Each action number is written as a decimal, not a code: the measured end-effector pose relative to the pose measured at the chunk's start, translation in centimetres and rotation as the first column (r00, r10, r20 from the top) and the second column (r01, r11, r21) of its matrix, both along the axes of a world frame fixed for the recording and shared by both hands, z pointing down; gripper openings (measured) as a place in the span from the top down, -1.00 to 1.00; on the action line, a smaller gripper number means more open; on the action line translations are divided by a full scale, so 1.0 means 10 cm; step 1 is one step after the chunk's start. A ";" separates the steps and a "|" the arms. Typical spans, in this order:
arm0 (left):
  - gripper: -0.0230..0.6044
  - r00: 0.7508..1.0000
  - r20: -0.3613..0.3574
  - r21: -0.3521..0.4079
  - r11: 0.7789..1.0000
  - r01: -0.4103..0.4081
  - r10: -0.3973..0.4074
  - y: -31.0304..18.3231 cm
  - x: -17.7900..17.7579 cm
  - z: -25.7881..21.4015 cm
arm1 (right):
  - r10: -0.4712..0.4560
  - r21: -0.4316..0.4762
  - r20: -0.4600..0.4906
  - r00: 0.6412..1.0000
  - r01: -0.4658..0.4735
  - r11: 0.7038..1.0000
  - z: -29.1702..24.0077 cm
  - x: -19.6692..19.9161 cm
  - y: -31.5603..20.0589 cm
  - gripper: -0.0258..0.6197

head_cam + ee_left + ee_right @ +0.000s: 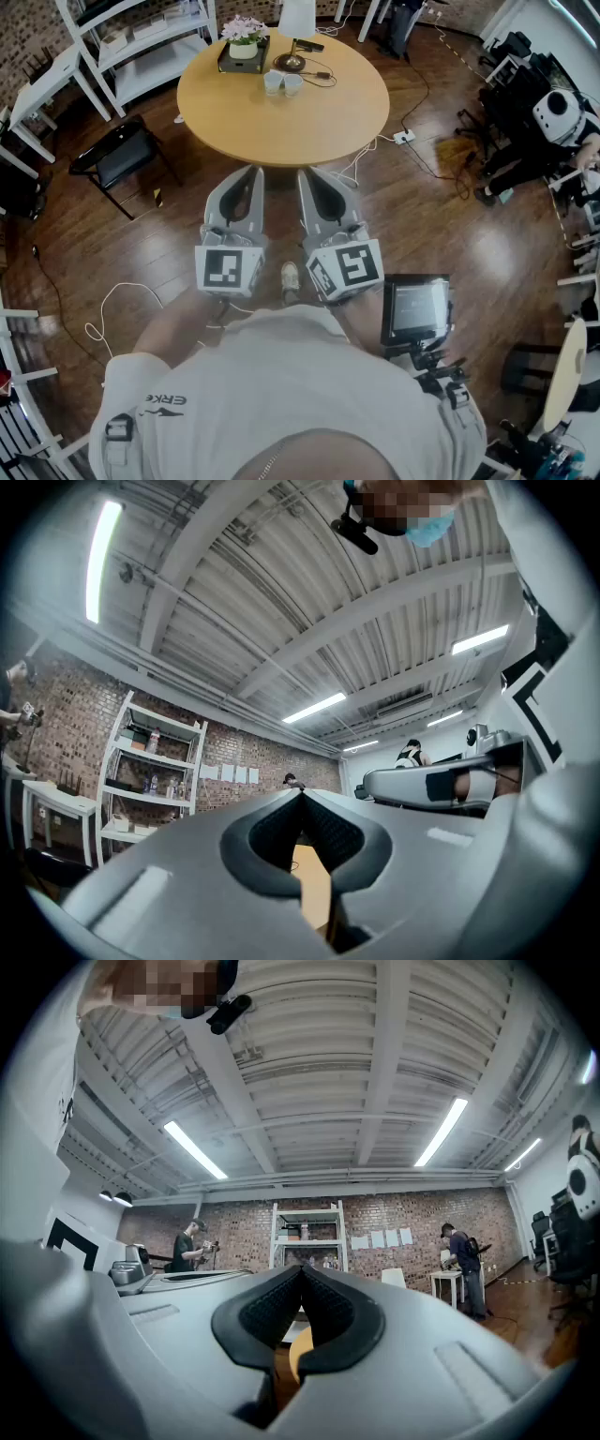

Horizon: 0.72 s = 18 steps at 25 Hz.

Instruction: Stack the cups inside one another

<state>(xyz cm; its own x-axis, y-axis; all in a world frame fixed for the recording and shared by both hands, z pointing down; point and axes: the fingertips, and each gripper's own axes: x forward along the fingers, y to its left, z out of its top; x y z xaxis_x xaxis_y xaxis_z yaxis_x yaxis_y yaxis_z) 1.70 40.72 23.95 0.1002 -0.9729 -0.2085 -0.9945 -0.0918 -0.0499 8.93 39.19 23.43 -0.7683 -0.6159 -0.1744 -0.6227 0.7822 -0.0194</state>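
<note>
Two pale cups (282, 82) stand side by side on the far part of the round wooden table (281, 117) in the head view. My left gripper (253, 170) and right gripper (306, 172) are held close to my body over the floor, short of the table's near edge, side by side and pointing toward the table. Both are shut with nothing between the jaws. The left gripper (301, 792) and the right gripper (302, 1267) show their tips meeting in their own views, aimed slightly upward; the cups do not appear there.
A potted plant (244, 37) on a dark tray, a lamp base (291, 62) and cables sit at the table's far edge. A black chair (122, 155) stands left, white shelving (141, 42) behind it. A cart with a screen (417, 309) stands at my right.
</note>
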 end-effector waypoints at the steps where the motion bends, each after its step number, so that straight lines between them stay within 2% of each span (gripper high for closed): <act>1: 0.92 1.000 -0.002 -0.003 1.000 0.003 -0.003 -0.11 0.02 -0.02 | -0.001 0.003 0.003 1.000 0.001 1.000 -0.03 0.03 -0.11 0.88; 8: 0.92 0.999 0.023 0.011 0.999 0.033 -0.034 -0.87 0.06 -0.11 | -0.024 -0.004 0.031 0.999 0.024 1.000 -0.11 0.13 -0.90 0.88; 11: 0.92 0.998 0.033 0.044 0.998 0.054 -0.055 -1.19 0.06 -0.12 | -0.039 -0.002 0.036 0.999 0.039 0.999 -0.13 0.17 -1.21 0.88; 18: 0.92 0.998 0.014 -0.031 0.997 0.069 -0.069 -1.77 0.17 -0.01 | -0.060 -0.039 0.013 0.998 0.060 0.997 0.03 0.21 -1.83 0.88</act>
<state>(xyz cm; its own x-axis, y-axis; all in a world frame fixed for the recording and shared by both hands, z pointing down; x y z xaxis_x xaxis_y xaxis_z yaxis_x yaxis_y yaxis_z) 3.40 22.98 23.81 0.0350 -0.9836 -0.1771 -0.9978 -0.0246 -0.0608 11.03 20.85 23.74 -0.8020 -0.5755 -0.1602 -0.5744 0.8165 -0.0577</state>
